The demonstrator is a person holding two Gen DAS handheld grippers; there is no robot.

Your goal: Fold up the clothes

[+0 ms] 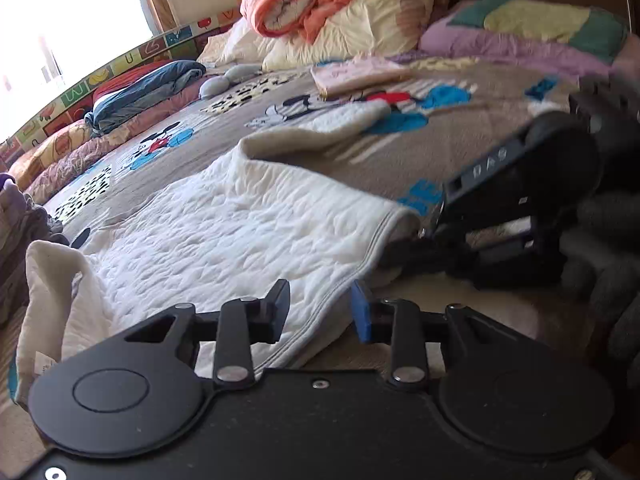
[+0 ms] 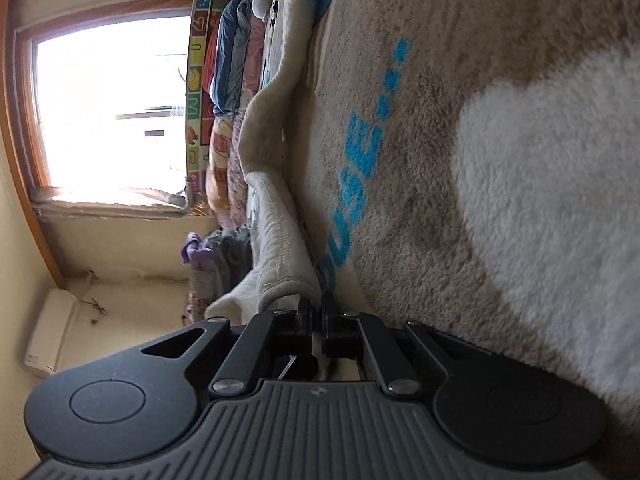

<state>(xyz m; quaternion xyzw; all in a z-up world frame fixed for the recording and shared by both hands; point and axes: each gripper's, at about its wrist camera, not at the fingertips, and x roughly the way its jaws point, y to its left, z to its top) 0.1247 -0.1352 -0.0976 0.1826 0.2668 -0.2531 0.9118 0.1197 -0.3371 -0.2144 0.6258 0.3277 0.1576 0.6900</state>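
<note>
Counts around the white quilted garment [image 1: 224, 220]

One white quilted garment lies on one cartoon-print blanket [image 1: 460, 136]; beyond it sit one folded pink item [image 1: 356, 74], one orange-and-cream duvet heap [image 1: 340, 8] and one navy bundle [image 1: 148, 92]. Two grippers meet its hem: left gripper [image 1: 322, 310], right gripper [image 2: 316, 320].

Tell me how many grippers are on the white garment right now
2. The left gripper is open around the white garment's near hem; the right gripper is at its right edge, jaws nearly closed.

Quilted white cloth garment [image 1: 240, 232] on fuzzy fleece blanket [image 2: 460, 80]; matt black plastic fingers [image 1: 280, 312].
</note>
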